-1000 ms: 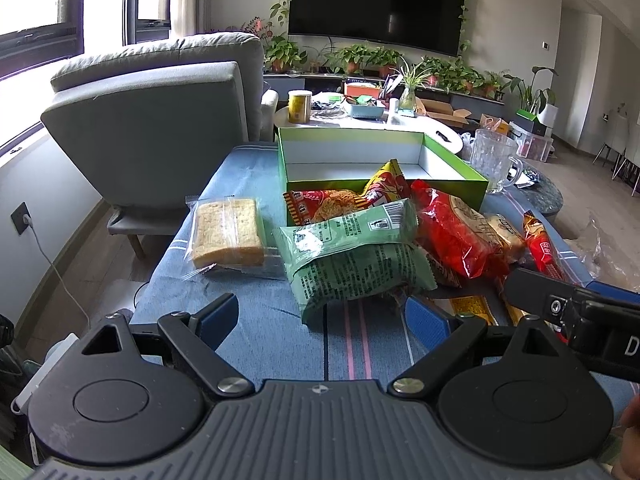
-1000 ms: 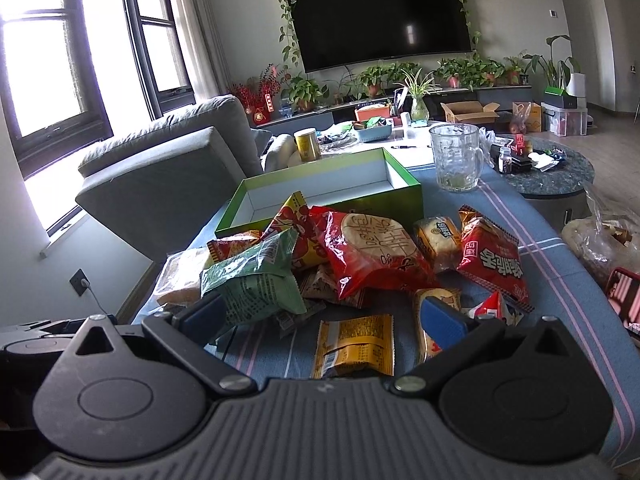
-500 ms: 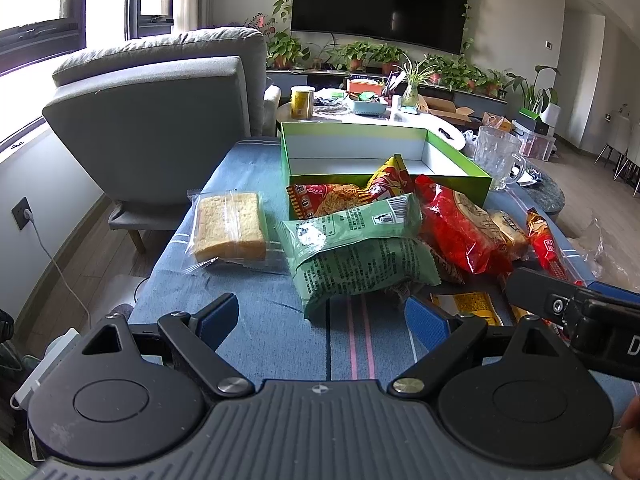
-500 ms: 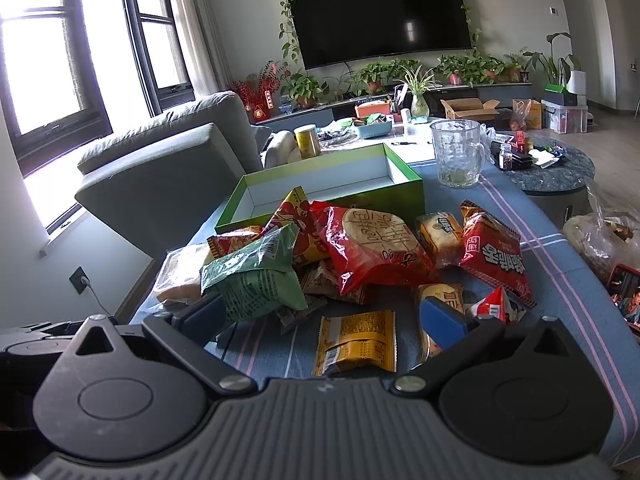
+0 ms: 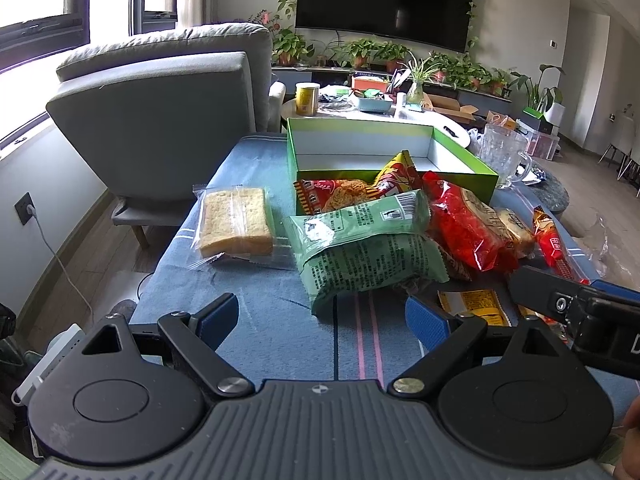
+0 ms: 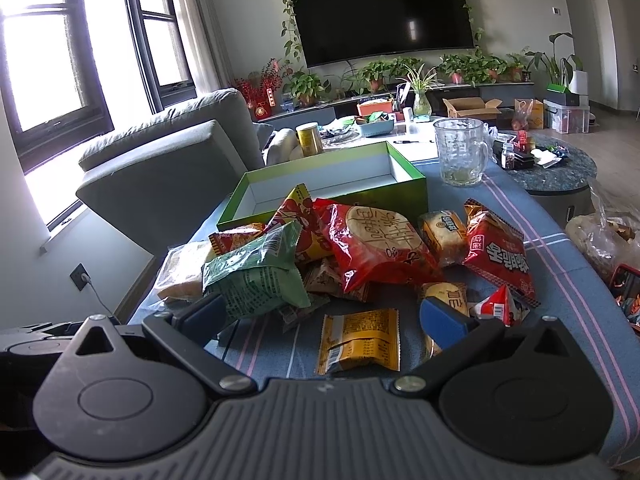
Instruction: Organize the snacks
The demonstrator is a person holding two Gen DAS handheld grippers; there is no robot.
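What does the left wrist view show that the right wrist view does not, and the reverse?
Only the left wrist view: the whole clear-wrapped slab of pale sponge cake, lying apart from the pile, and the other black gripper body at the right edge.

Only the right wrist view: the whole small yellow flat packet near the jaws, and the small red triangular sachet.

Both: the open green cardboard box with nothing inside, the green crinkled snack bag, the big red snack bag, the clear glass mug. Both jaws stand open, holding nothing.
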